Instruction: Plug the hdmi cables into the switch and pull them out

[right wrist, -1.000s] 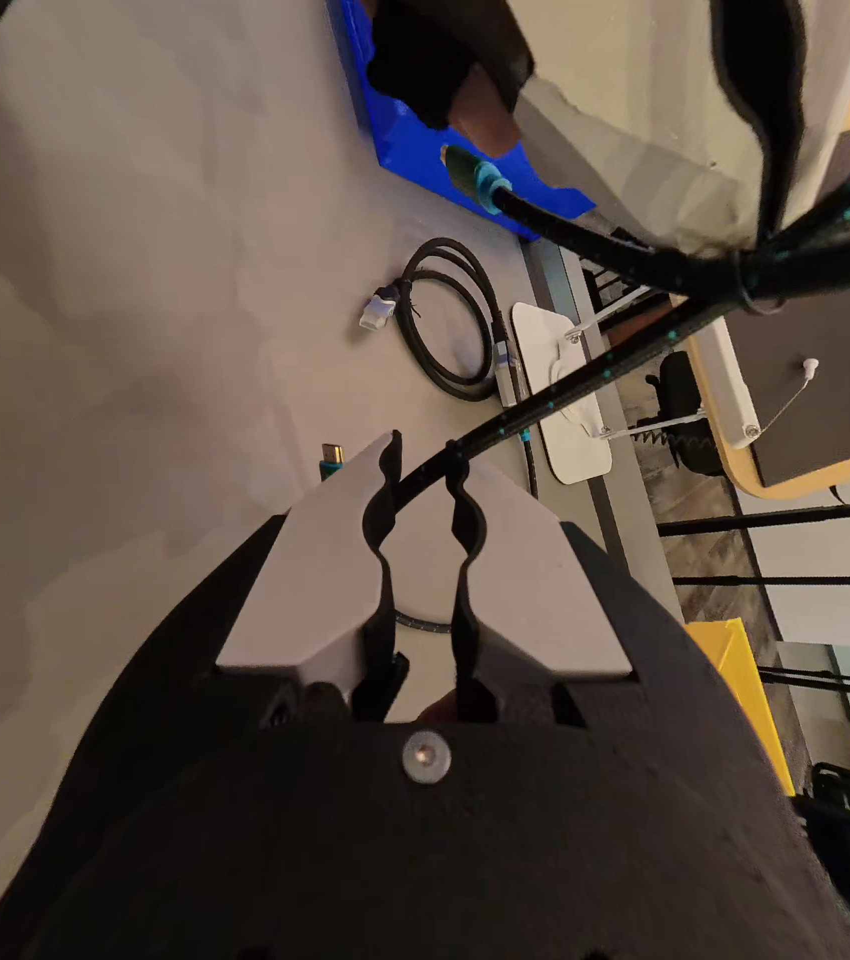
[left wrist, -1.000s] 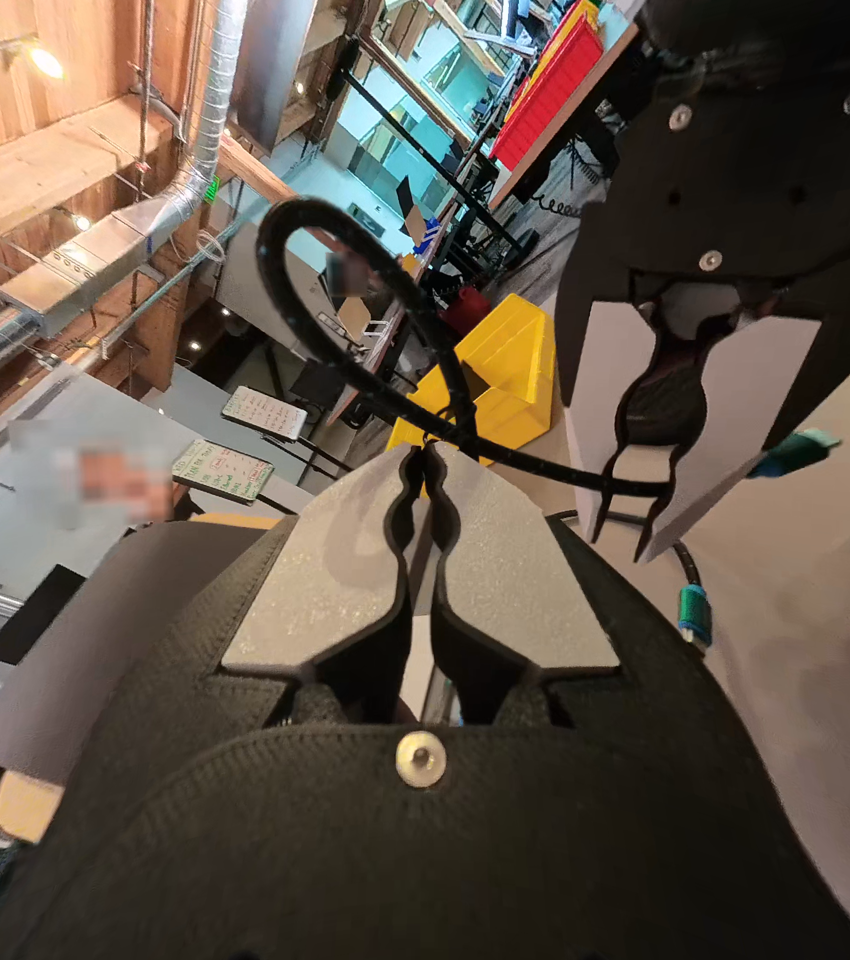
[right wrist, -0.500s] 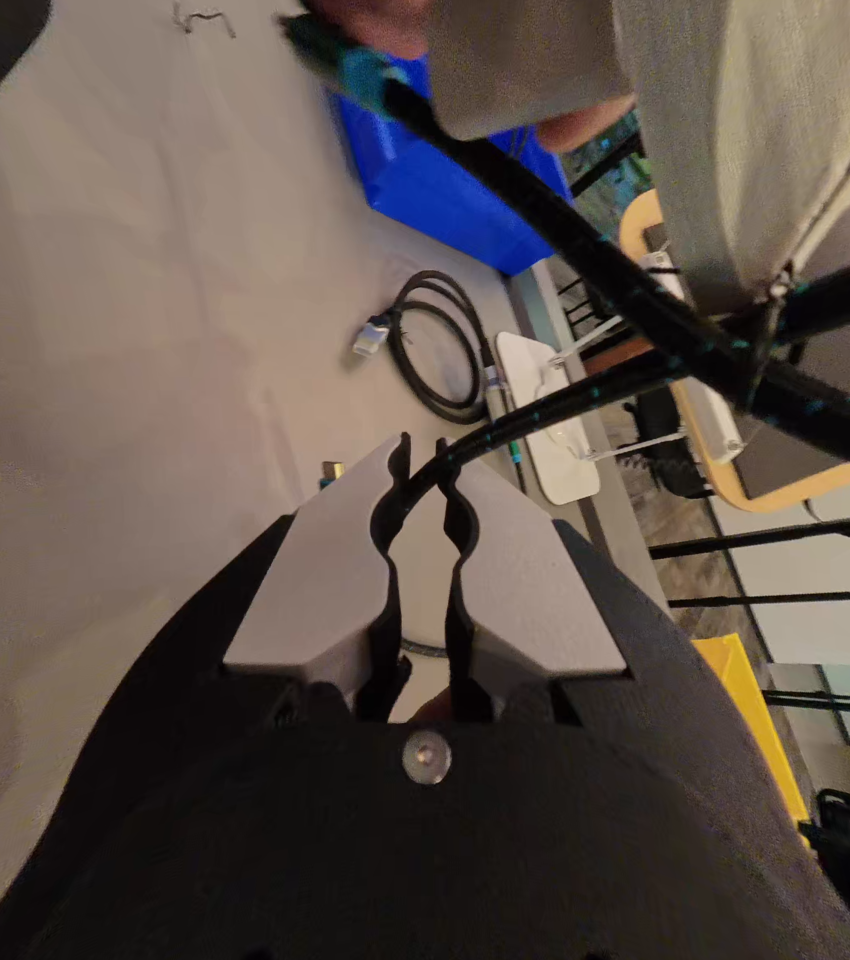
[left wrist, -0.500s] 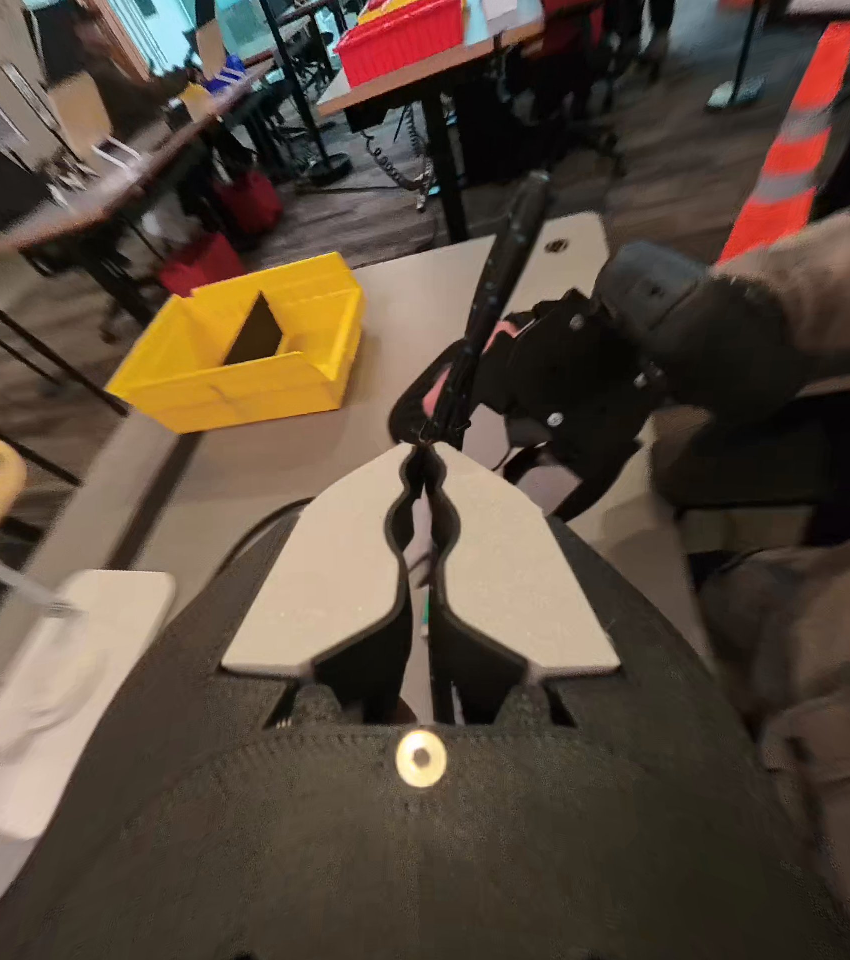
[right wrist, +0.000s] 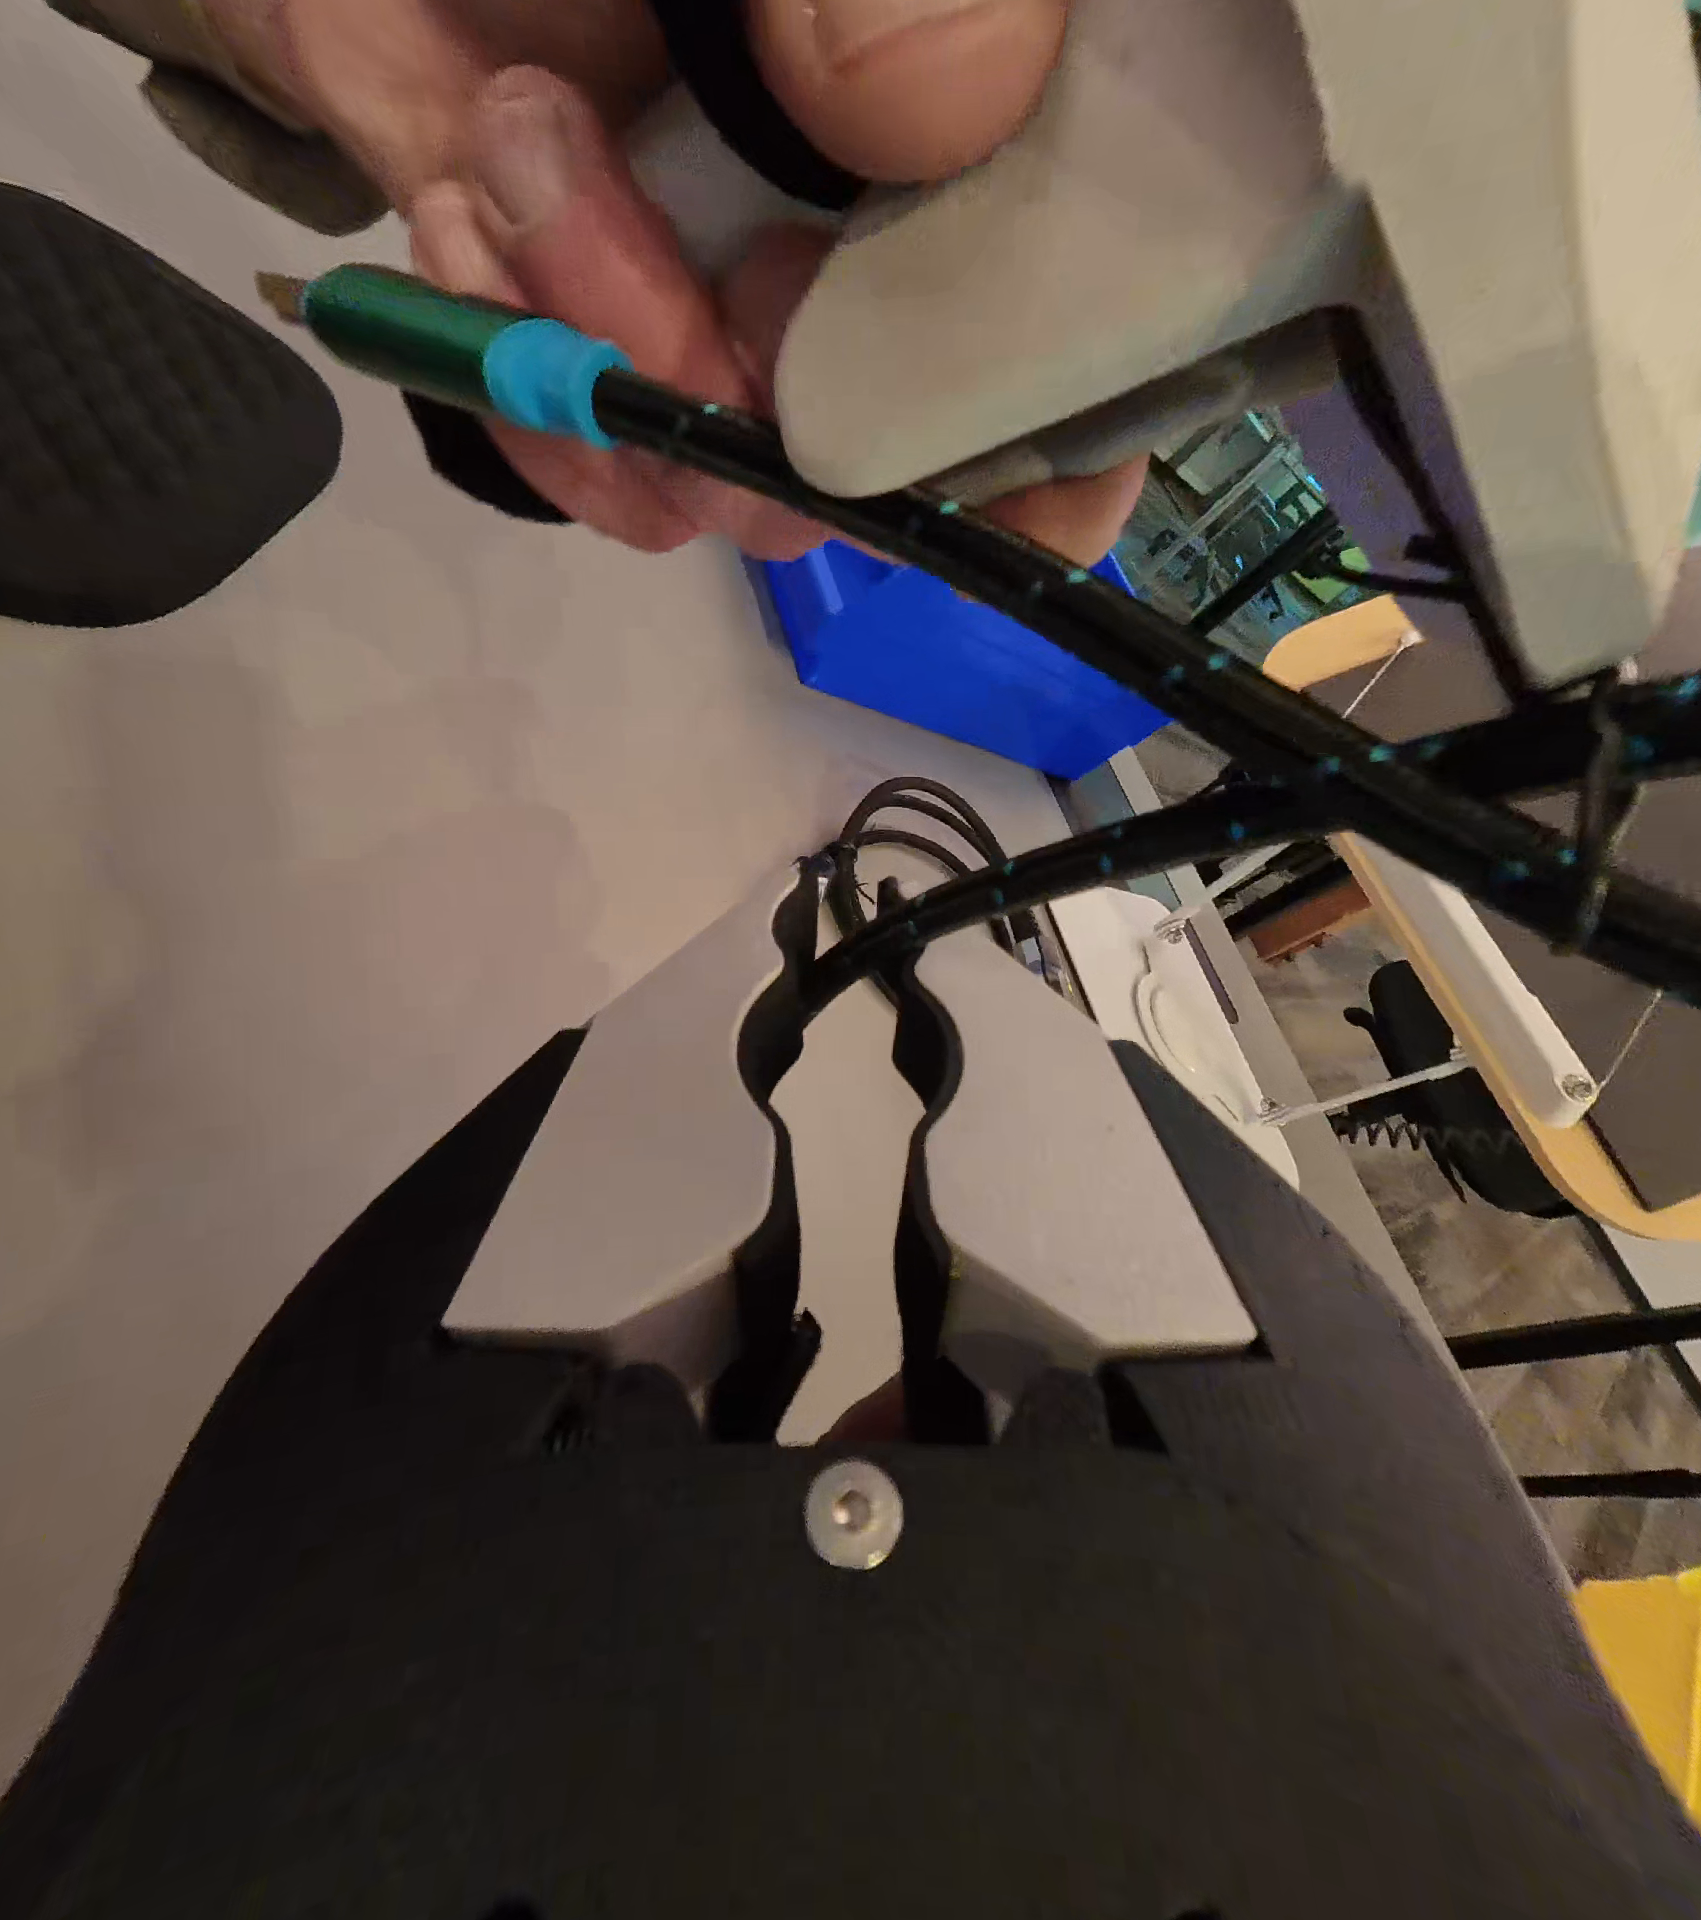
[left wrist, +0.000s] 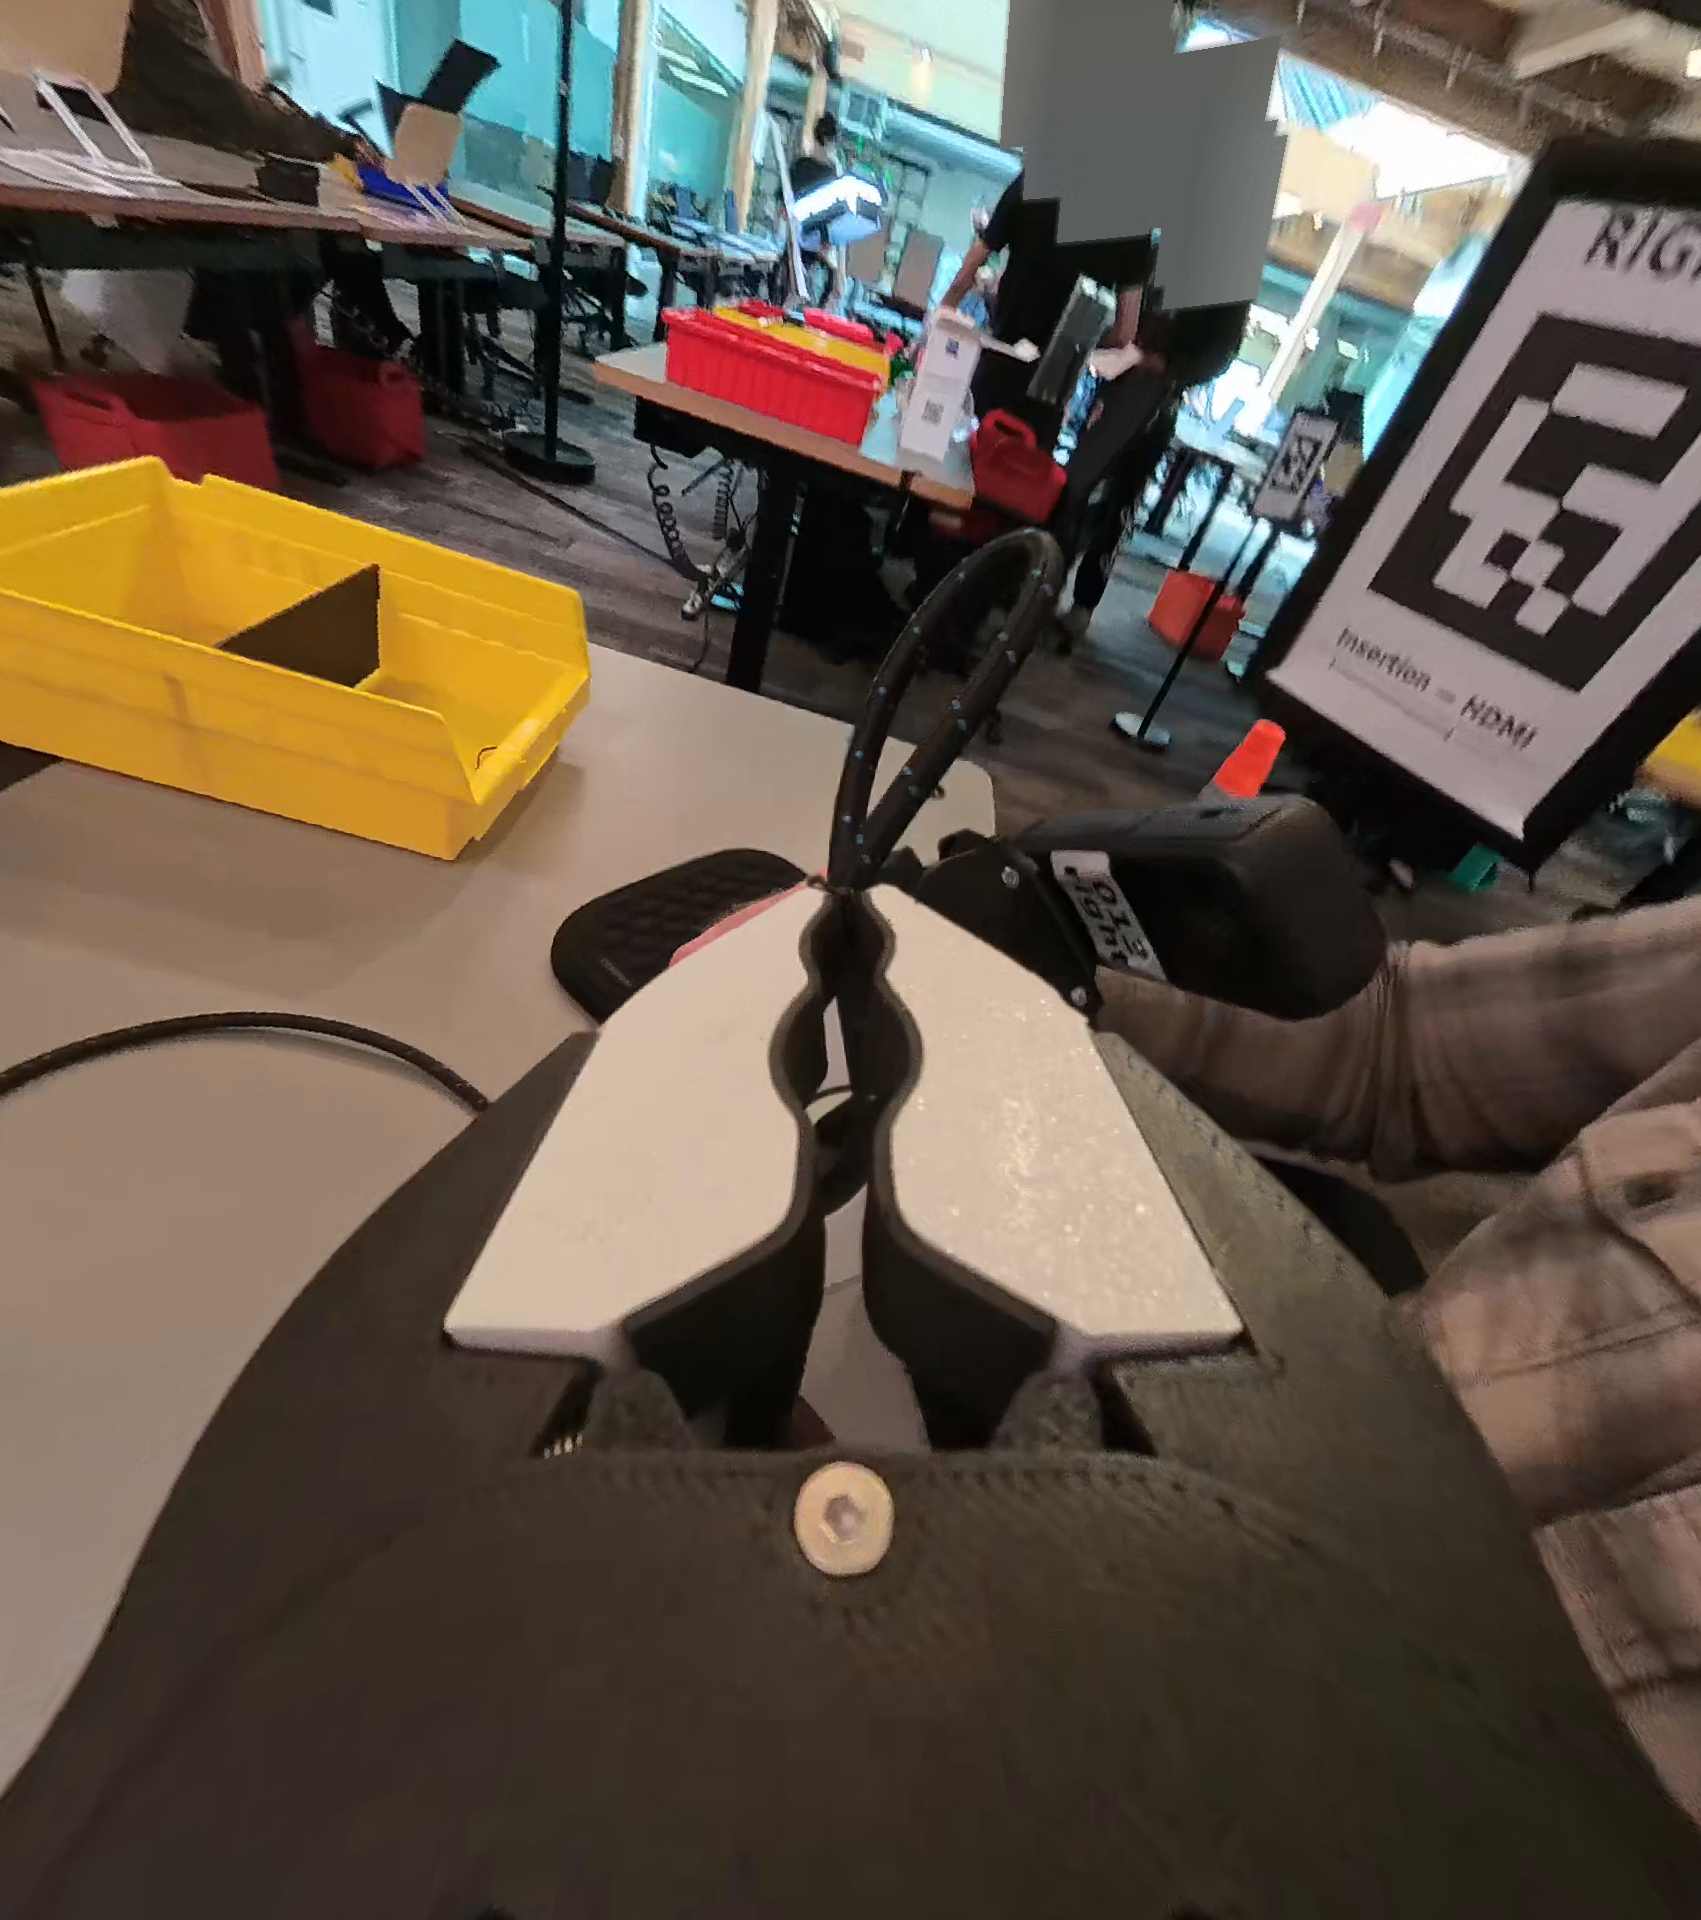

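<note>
In the left wrist view the left gripper [left wrist: 841, 914] is clenched on a black braided cable [left wrist: 939, 717], its two pale fingers [left wrist: 680, 1143] pressed together at the tips with the cable running down the narrow gap between them. Above the tips the cable rises in a loop toward the upper middle of the frame. Just right of the tips sits the body of the other gripper, held by an arm in a plaid sleeve [left wrist: 1573, 1143] that fills the right edge. A black ribbed pad [left wrist: 659, 925] lies on the grey table [left wrist: 202, 935] just left of the tips, and a second thin black cable [left wrist: 202, 1029] curves across the table at the left. A yellow bin [left wrist: 233, 644] stands on the table at the upper left; a black-and-white marker board [left wrist: 1573, 499] stands at the upper right. In the right wrist view the right gripper [right wrist: 851, 925] grasps the same braided cable near its fingertips, the rest of the gap between the fingers staying clear. The cable sweeps to the right edge and doubles back across the upper frame to its green plug [right wrist: 399, 332] with a blue collar, which is free in the air at the upper left, just beside a bare hand [right wrist: 555, 208]. A blue bin [right wrist: 929, 655] sits at centre, with a coiled black cable [right wrist: 919, 821] just below it. No switch can be made out in either view.
</note>
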`<state>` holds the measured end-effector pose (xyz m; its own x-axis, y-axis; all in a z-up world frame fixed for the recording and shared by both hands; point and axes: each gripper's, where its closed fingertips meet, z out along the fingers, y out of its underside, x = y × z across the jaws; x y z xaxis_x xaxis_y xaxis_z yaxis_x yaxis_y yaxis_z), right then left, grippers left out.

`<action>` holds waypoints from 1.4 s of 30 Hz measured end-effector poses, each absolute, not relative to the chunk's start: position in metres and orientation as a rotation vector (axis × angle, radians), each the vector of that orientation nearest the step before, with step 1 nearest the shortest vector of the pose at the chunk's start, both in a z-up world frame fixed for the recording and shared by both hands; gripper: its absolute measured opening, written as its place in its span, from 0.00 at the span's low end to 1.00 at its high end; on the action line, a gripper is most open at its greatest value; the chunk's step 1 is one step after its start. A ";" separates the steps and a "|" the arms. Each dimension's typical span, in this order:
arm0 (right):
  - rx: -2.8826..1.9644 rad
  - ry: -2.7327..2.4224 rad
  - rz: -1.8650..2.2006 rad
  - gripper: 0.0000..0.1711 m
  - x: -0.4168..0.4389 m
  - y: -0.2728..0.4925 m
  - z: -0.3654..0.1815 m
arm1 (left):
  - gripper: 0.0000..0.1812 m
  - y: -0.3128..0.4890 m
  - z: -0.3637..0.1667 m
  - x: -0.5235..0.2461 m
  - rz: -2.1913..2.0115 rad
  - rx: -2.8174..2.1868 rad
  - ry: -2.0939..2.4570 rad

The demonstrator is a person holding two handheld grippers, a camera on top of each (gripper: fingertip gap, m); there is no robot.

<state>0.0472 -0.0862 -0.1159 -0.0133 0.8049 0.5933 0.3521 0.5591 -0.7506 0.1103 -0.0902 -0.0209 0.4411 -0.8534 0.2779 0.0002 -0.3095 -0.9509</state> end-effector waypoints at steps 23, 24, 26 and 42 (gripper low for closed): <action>-1.222 -1.164 1.161 0.35 0.083 -0.073 -0.038 | 0.00 -0.064 0.004 0.095 -0.828 -1.380 0.545; -1.230 -1.138 1.207 0.34 0.082 -0.073 -0.033 | 0.00 -0.065 0.004 0.098 -0.816 -1.374 0.561; -1.269 -1.084 1.254 0.26 0.079 -0.069 -0.029 | 0.00 -0.066 0.004 0.103 -0.779 -1.361 0.584; -1.193 -1.055 1.734 0.06 0.087 -0.086 -0.021 | 0.00 -0.070 0.009 0.110 -0.525 -1.303 0.818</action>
